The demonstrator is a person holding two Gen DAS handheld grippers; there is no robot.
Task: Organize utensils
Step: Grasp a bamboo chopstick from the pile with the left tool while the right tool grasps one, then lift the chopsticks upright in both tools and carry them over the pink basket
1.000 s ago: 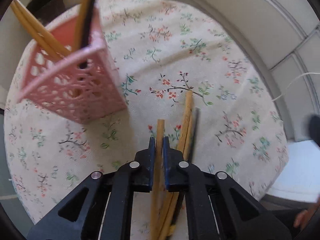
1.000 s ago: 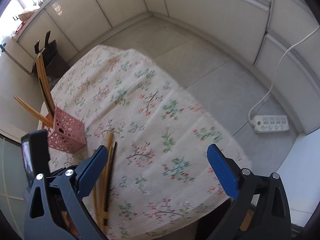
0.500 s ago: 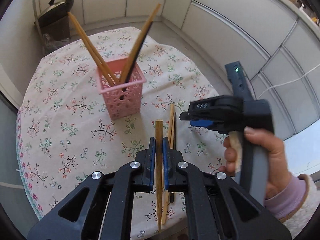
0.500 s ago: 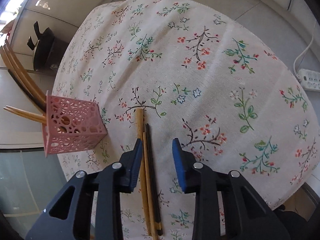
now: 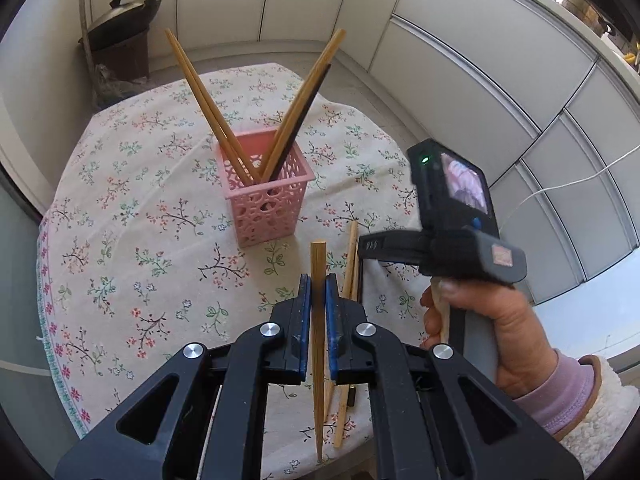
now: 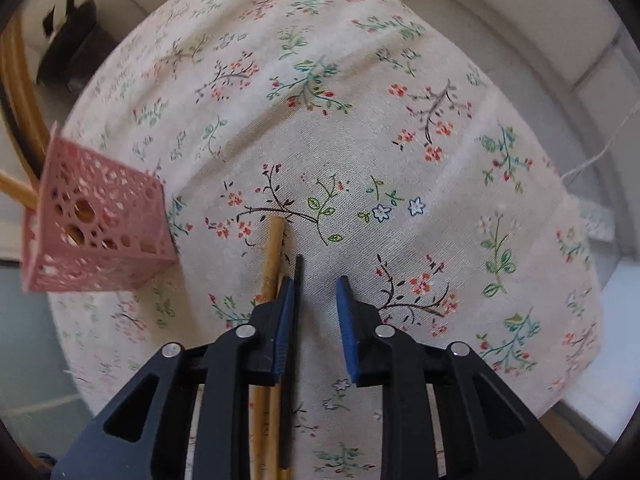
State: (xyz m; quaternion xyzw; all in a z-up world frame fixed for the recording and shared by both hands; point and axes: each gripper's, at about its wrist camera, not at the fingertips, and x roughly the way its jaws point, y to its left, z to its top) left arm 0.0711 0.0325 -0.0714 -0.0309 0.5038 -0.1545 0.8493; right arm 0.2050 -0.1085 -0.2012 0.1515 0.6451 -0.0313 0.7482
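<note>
Flanking black chopstick (image 6: 294,320), bamboo chopsticks (image 6: 272,256), basket (image 6: 100,232)

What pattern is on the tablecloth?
Small floral sprigs on the cream round tablecloth, clearest in the right wrist view.

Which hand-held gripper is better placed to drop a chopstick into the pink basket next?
Left. The left hand-held gripper is already shut on a chopstick, raised and facing the basket. The right hand-held gripper is open, low over the black chopstick lying on the table.
</note>
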